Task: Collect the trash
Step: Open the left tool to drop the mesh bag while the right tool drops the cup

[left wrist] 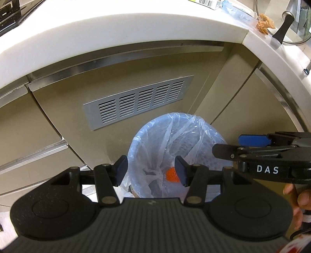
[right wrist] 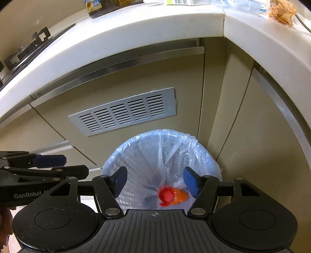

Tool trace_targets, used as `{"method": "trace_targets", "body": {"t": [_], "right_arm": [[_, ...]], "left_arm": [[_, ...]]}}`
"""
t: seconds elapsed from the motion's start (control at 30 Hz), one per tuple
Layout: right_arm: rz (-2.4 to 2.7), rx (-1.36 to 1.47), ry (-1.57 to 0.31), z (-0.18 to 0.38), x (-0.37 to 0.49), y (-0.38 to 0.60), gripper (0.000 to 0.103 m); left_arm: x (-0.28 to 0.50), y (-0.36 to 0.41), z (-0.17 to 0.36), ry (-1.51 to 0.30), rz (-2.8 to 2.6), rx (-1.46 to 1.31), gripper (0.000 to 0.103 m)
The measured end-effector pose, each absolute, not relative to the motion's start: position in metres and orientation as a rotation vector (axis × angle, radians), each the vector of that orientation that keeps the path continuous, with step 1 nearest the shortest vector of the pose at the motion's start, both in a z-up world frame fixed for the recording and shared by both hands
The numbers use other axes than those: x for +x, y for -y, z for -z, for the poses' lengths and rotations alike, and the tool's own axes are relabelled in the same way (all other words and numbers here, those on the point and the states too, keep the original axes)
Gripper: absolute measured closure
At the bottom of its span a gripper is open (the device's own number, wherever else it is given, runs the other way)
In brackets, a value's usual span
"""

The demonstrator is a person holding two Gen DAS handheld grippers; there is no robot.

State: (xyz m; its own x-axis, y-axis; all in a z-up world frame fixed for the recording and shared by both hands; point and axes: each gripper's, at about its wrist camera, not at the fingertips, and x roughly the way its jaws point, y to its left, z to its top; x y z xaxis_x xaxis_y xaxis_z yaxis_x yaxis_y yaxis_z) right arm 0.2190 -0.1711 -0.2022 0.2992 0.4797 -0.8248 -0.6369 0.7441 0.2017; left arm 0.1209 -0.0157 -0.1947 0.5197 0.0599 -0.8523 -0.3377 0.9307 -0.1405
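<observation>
A round bin (left wrist: 136, 136) (right wrist: 124, 146) lined with a pale blue plastic bag stands on the floor against the cabinet. Down inside it lie an orange scrap (left wrist: 171, 175) (right wrist: 181, 195) and a blurred red piece (right wrist: 166, 195). My right gripper (right wrist: 155, 182) (left wrist: 233, 146) hangs over the bin's mouth, open, its blue pads wide apart and touching nothing. My left gripper (left wrist: 151, 171) (right wrist: 66, 165) hovers beside it over the bin's left side, also open with nothing between its fingers. A crumpled brown wrapper (left wrist: 265, 24) (right wrist: 281, 11) lies on the white counter above.
The white counter (left wrist: 116, 31) curves overhead, with a stove (right wrist: 25, 48) at the left, a boxed item with a barcode (right wrist: 186, 2) and blue plastic (left wrist: 237, 9). A glass lid (left wrist: 285, 23) leans at the right. A vent grille (left wrist: 136, 101) sits in the cabinet door behind the bin.
</observation>
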Motion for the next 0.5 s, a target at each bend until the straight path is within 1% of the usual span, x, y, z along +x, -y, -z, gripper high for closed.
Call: {"method": "trace_targets", "body": {"t": [0.27, 0.5], "right_arm": [[-0.737, -0.179, -1.013, 0.196, 0.217, 0.171, 0.039], [-0.716, -0.152, -0.924, 0.155, 0.211, 0.180, 0.039]], "left_arm": [[0.120, 0.014, 0.185, -0.985, -0.234, -0.305, 0.054], [0.122, 0.015, 0.150, -0.929, -0.200, -0.292, 0.054]]}}
